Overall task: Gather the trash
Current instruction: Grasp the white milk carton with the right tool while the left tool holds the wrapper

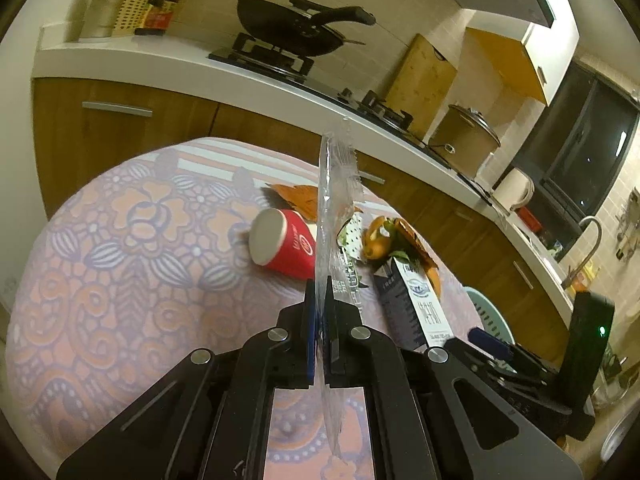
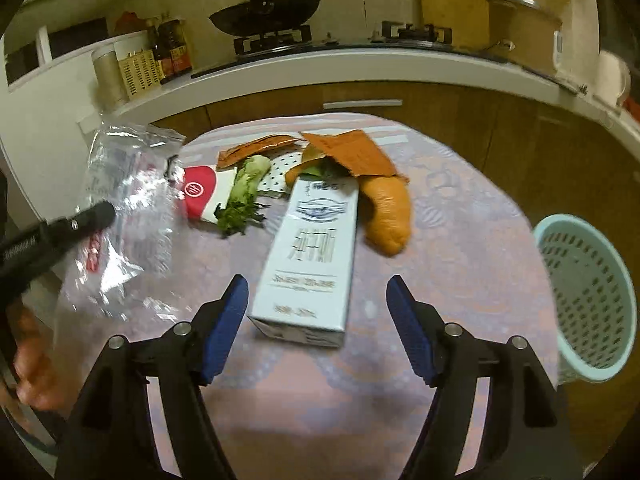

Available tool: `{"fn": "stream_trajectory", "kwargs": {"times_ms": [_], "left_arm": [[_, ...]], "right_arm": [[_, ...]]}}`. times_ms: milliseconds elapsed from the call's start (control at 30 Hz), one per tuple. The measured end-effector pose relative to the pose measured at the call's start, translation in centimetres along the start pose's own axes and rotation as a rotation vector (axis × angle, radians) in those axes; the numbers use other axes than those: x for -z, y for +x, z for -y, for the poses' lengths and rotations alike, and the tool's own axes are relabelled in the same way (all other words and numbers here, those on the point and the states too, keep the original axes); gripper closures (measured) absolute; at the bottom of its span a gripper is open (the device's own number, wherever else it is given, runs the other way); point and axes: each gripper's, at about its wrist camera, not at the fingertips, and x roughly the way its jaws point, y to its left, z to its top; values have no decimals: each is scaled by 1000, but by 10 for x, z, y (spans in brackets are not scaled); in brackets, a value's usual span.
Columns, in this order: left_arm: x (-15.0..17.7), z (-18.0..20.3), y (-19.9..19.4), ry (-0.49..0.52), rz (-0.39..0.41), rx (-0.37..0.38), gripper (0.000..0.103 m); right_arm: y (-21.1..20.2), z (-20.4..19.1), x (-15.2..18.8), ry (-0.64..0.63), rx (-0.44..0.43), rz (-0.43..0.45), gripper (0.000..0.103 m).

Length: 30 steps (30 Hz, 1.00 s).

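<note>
My left gripper (image 1: 320,292) is shut on a clear plastic wrapper (image 1: 334,200) and holds it above the table; the wrapper also shows at the left of the right wrist view (image 2: 124,208). My right gripper (image 2: 316,292) is open, its blue pads either side of the near end of a white milk carton (image 2: 312,256) lying on the table. Behind lie a red paper cup (image 2: 200,196), leafy greens (image 2: 244,200), orange peel (image 2: 388,216) and a torn orange-brown wrapper (image 2: 352,152). A light-blue perforated basket (image 2: 588,296) stands at the right table edge.
The table (image 2: 460,208) has a pink and purple floral cloth. Behind it runs a kitchen counter (image 2: 360,60) with a wok on the hob (image 2: 264,20), bottles, a cutting board and a pot. Wooden cabinets stand below the counter.
</note>
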Motion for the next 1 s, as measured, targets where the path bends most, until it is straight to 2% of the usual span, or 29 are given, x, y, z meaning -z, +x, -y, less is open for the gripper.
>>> {"fn": "stream_trajectory", "kwargs": {"times_ms": [100, 333, 367, 400, 433, 467, 667, 800, 1000], "left_arm": [[2, 2, 2, 3, 2, -3, 103], [2, 3, 4, 10, -2, -6, 103], [1, 4, 3, 11, -1, -6, 103], [1, 5, 3, 13, 0, -5, 103], [2, 7, 1, 16, 3, -4, 103], [2, 8, 0, 18, 6, -5, 103], [3, 18, -15, 34, 26, -2, 103], [3, 32, -21, 49, 39, 16, 103], [6, 68, -16, 66, 51, 73, 103]], "right_arm": [[16, -6, -4, 1, 59, -22, 30], [44, -4, -10, 30, 92, -74, 30], [44, -4, -11, 29, 86, -75, 32], [43, -3, -10, 25, 75, -78, 43], [42, -4, -9, 16, 56, -87, 49], [41, -6, -10, 4, 54, -91, 49], [7, -18, 4, -77, -21, -64, 50], [-24, -15, 9, -88, -19, -4, 50], [-63, 22, -1, -30, 36, 80, 50]]}}
